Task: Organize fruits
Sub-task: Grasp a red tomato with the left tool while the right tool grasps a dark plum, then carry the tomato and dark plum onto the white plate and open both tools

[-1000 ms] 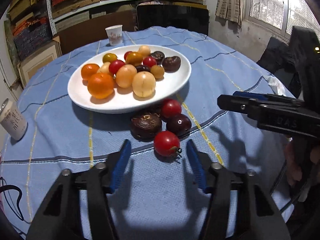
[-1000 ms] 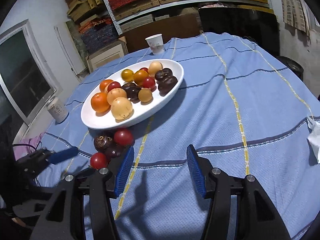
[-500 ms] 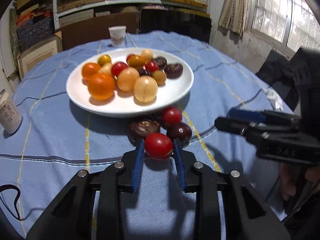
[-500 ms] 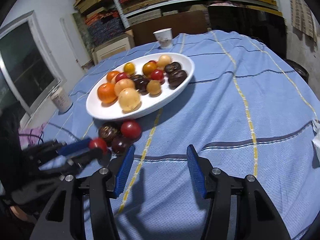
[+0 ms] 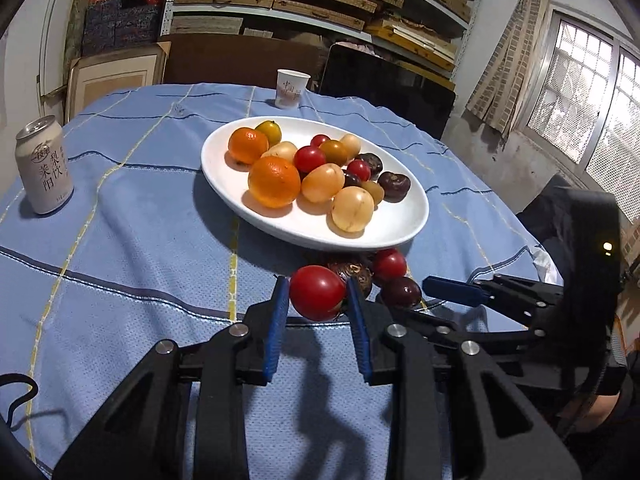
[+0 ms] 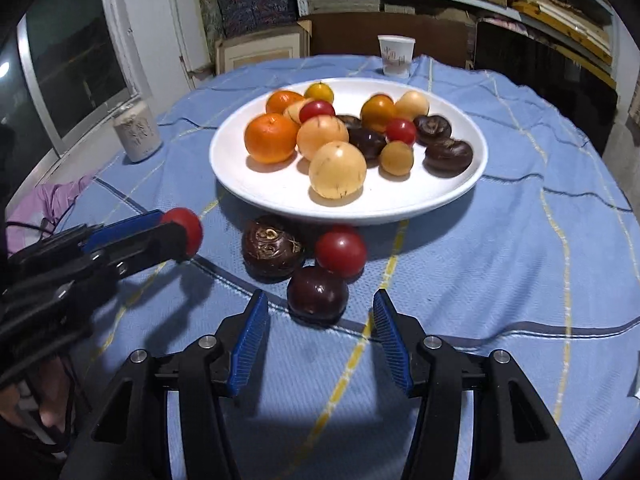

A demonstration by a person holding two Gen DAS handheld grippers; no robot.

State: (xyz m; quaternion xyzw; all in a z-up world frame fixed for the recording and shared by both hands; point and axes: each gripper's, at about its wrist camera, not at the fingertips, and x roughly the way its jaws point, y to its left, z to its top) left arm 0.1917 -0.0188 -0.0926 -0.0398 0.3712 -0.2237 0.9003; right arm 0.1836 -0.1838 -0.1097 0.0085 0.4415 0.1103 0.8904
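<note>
- Nearest us, the left gripper (image 5: 316,304) had its ribbed blue pads pressed on either side of a glossy red cherry tomato (image 5: 317,293), smooth and round, held clear of the cloth.
- The right gripper (image 6: 320,336) stood with its black arms parted and nothing between the pads — its blue fingers (image 6: 250,336) flanked bare cloth just short of a dark purple fruit (image 6: 318,295), shiny and round.
- Just beyond lay a wrinkled brown water chestnut (image 6: 272,247) and a second red tomato (image 6: 341,251), the three touching in a cluster at the plate's near edge.
- The white oval plate (image 6: 260,188), glazed and shallow, held matte oranges, pale tan waxy globes, small tomatoes and more dark knobbly chestnuts.
- All sat on a blue woven tablecloth (image 6: 500,248) crossed by yellow and navy lines.
- Farther off stood a pale drink can (image 5: 44,166) at the left, and a paper cup (image 5: 292,89) at the far edge.
</note>
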